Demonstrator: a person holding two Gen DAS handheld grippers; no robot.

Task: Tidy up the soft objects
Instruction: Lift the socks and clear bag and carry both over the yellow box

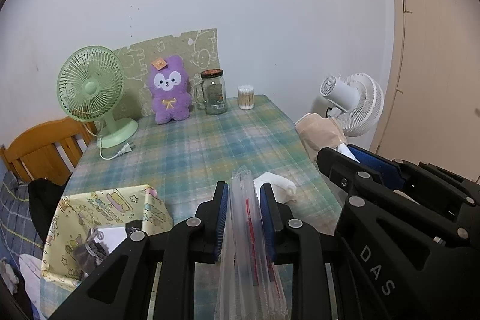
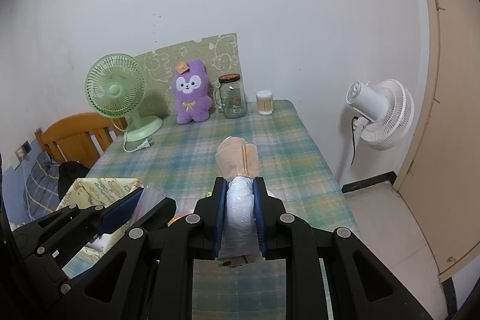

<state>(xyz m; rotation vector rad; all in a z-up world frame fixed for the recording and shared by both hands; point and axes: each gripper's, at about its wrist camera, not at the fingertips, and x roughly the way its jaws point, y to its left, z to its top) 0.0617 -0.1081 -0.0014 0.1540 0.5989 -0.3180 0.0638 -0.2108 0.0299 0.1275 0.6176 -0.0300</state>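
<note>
My left gripper [image 1: 243,194] is shut on the rim of a clear zip bag [image 1: 244,233] with a red seal line, and the bag hangs down between the pads. My right gripper [image 2: 239,188] is shut on a rolled beige cloth [image 2: 237,156] partly wrapped in clear plastic, which sticks out past the fingertips above the table. In the left wrist view the same roll [image 1: 321,134] and the right gripper [image 1: 369,167] show at the right. A white folded cloth [image 1: 277,185] lies on the table just right of the left gripper. The left gripper [image 2: 141,197] with the bag appears at the lower left of the right wrist view.
A plaid tablecloth covers the table [image 1: 210,146]. At the back stand a green desk fan [image 1: 91,92], a purple plush toy [image 1: 170,93], a glass jar [image 1: 213,93] and a tub of cotton swabs [image 1: 246,98]. A yellow patterned box [image 1: 99,218] sits front left. A white floor fan [image 2: 381,113] stands right.
</note>
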